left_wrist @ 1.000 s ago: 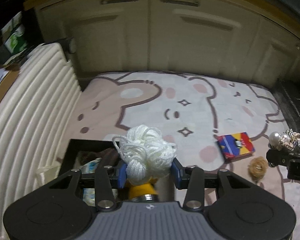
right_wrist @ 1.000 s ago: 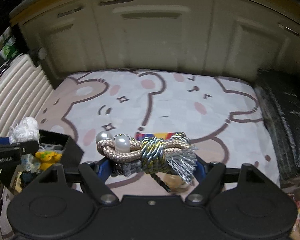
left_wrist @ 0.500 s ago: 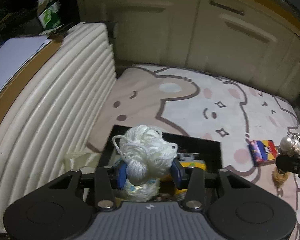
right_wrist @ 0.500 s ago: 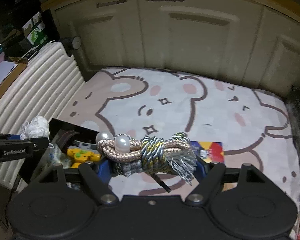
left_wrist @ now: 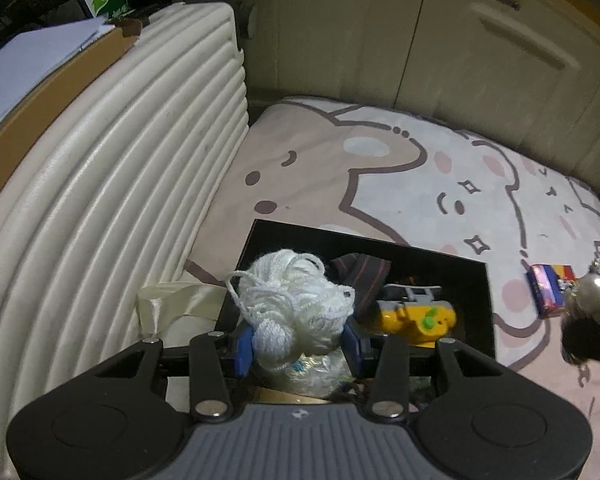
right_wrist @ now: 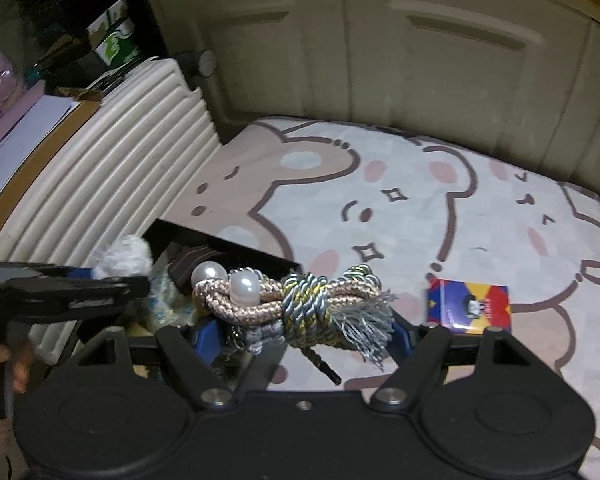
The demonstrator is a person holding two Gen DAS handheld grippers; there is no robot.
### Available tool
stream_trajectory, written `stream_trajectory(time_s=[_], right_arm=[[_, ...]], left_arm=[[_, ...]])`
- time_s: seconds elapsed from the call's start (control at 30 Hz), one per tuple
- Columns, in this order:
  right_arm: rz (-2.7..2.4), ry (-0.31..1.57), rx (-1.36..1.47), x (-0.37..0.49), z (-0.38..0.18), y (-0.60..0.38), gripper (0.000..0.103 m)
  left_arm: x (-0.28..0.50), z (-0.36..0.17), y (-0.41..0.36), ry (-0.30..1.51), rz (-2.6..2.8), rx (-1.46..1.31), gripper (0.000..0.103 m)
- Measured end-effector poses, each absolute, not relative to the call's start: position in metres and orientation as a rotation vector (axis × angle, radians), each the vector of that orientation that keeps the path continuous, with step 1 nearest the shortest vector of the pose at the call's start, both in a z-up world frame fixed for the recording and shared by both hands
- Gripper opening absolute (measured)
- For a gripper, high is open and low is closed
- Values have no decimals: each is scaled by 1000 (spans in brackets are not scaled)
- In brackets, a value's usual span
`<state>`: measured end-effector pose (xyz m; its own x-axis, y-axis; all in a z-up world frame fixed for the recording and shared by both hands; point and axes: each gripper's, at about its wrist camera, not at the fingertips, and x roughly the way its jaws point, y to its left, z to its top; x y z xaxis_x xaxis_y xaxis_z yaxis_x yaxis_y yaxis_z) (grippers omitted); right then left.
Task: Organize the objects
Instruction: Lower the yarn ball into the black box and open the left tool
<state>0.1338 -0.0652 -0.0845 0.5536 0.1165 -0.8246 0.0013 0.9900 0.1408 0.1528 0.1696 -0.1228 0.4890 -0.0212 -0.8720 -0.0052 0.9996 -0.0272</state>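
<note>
Our left hand-held gripper (left_wrist: 298, 338) is squeezed tight on a ball of white string (left_wrist: 296, 304), with its blue pads pressing on both sides. It hangs over a black box (left_wrist: 440, 264) that sits on a mat with bear faces (left_wrist: 400, 184). Inside the box we see a yellow toy (left_wrist: 418, 320) with green spots, a crinkly clear bag (left_wrist: 320, 372) right under the string, and something dark and striped at the back. Our right hand-held gripper (right_wrist: 304, 332) holds a bundle of twisted cords (right_wrist: 300, 300), tan ones and blue-and-gold ones, with two big pearl beads (right_wrist: 224, 280) and a frayed grey tassel. The bundle fills the gap from one pad to the other. It sits just beside the box's near right corner, partly over it. A small colourful card box (right_wrist: 468, 306) lies flat on the mat to the right, well apart from the black box. On the left a ribbed cream case (left_wrist: 100, 184) stands against the mat, touching its edge. Behind the mat we see cream cupboard doors (right_wrist: 420, 48).
</note>
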Motion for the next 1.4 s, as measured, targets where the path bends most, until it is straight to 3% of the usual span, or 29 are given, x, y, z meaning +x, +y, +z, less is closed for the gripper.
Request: stream_trajectory(time_s=[0.2, 0.33, 0.37, 0.87, 1.4], right_arm=[[123, 1006, 138, 138, -87, -51, 80], [176, 1036, 165, 144, -91, -39, 80], [186, 1041, 161, 145, -92, -35, 80], [350, 1134, 181, 168, -112, 31, 79], [434, 1255, 465, 184, -134, 52, 79]], left_arm=[[165, -135, 171, 1053, -32, -45, 49], [167, -132, 178, 1008, -42, -104, 71], [166, -130, 181, 998, -43, -114, 71], [149, -107, 217, 917, -36, -211, 71], [142, -94, 238, 894, 25, -184, 71]])
